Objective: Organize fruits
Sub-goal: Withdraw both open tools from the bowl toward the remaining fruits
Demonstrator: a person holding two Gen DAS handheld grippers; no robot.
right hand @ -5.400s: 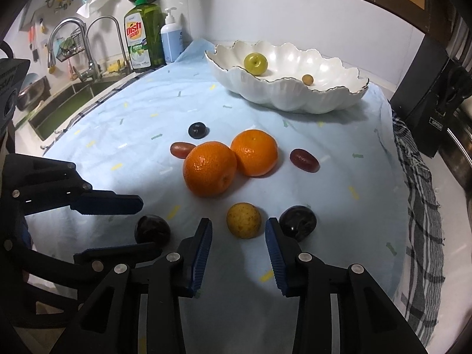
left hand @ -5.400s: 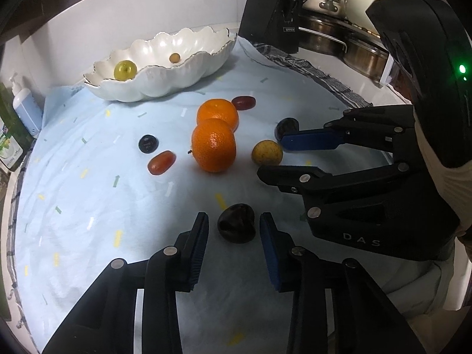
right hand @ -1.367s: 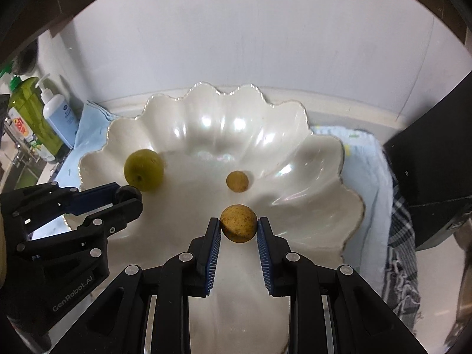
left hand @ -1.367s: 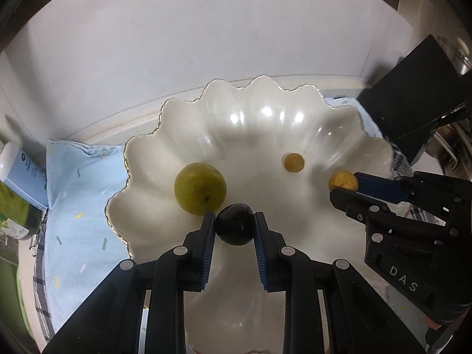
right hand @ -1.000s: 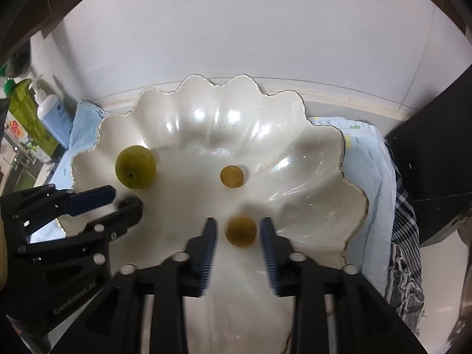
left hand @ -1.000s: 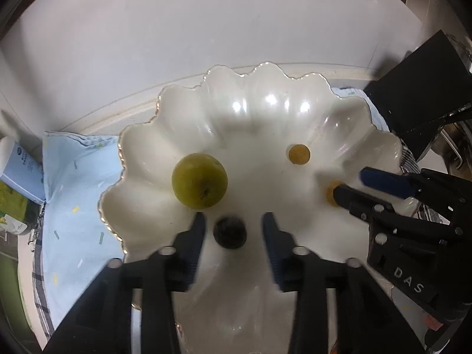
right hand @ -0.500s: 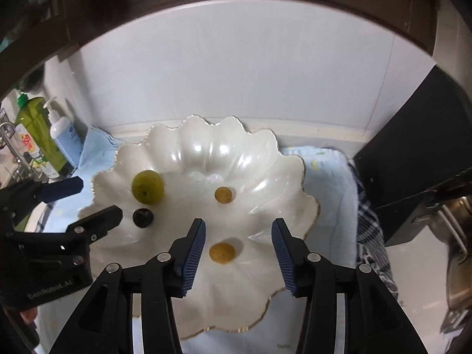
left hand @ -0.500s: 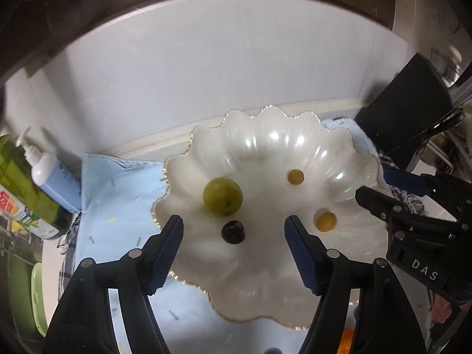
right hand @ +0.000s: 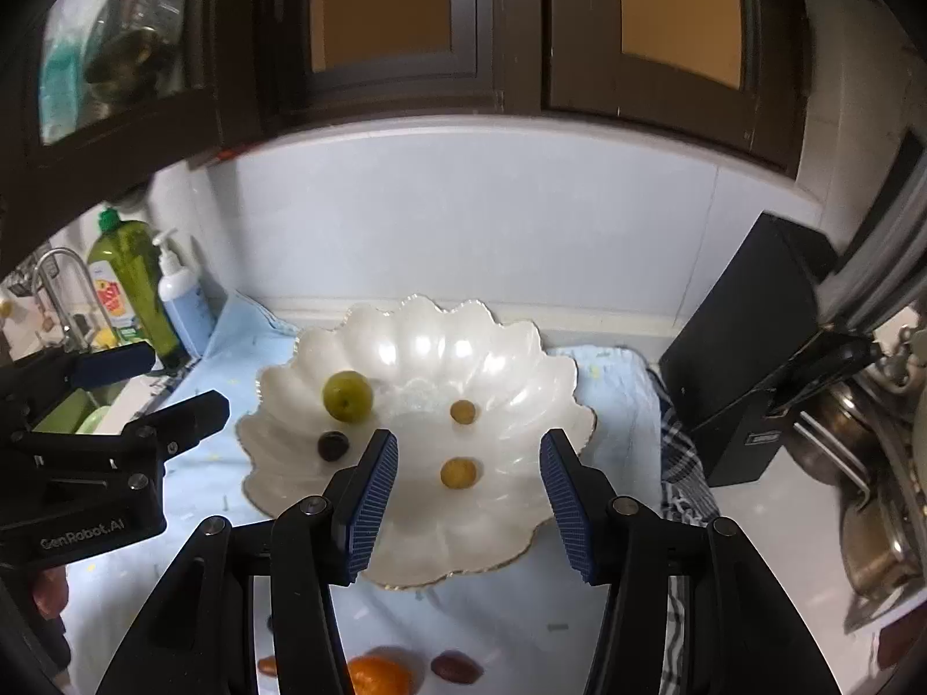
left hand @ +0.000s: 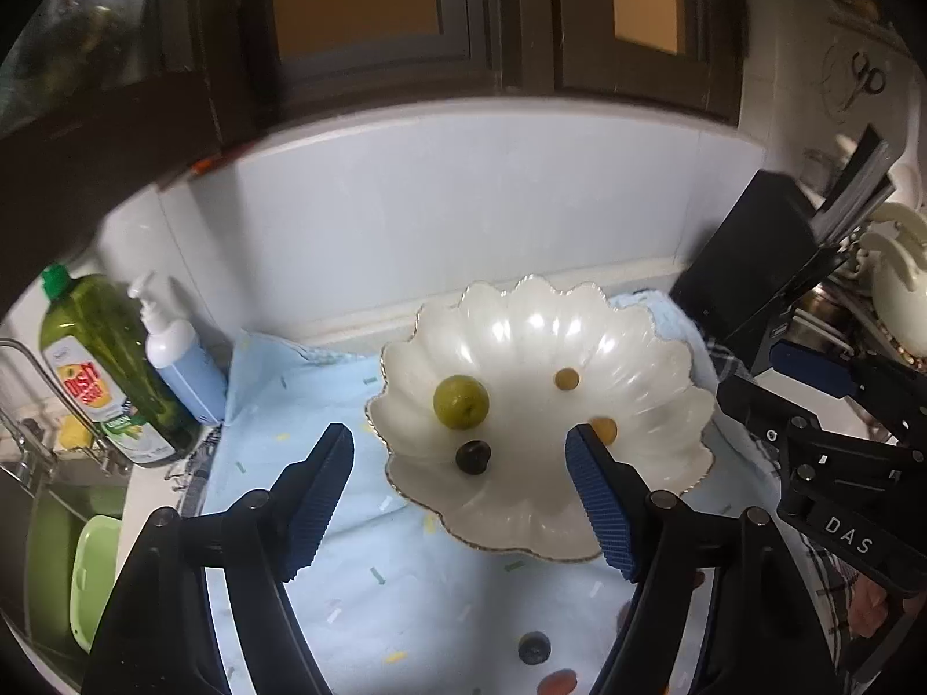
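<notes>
A white scalloped bowl (left hand: pixel 539 336) (right hand: pixel 434 336) stands on the light blue cloth against the wall. In it lie a green fruit (left hand: pixel 460 401) (right hand: pixel 346 395), a dark plum (left hand: pixel 473 456) (right hand: pixel 332 445), a yellow fruit (left hand: pixel 604 430) (right hand: pixel 458 472) and a small brownish fruit (left hand: pixel 566 379) (right hand: pixel 463 411). My left gripper (left hand: pixel 459 434) (right hand: pixel 179 379) hangs above the bowl's near left, its jaws opening and nothing between them. My right gripper (right hand: pixel 468 440) (left hand: pixel 770 382) is open and empty above the bowl's near edge. An orange (right hand: pixel 376 675), a reddish plum (right hand: pixel 455 666) and a small dark fruit (left hand: pixel 533 647) lie on the cloth nearer me.
A green dish soap bottle (left hand: pixel 110 370) and a pump bottle (left hand: pixel 179 359) stand left of the cloth by the sink (left hand: pixel 52 521). A black knife block (right hand: pixel 753 336) and metal pots (right hand: pixel 880 463) stand to the right. Dark wall cabinets hang above.
Both grippers let go of their fruit, the dark plum and the yellow fruit, which now lie in the bowl. Both opened wider, rose and drew back from the bowl.
</notes>
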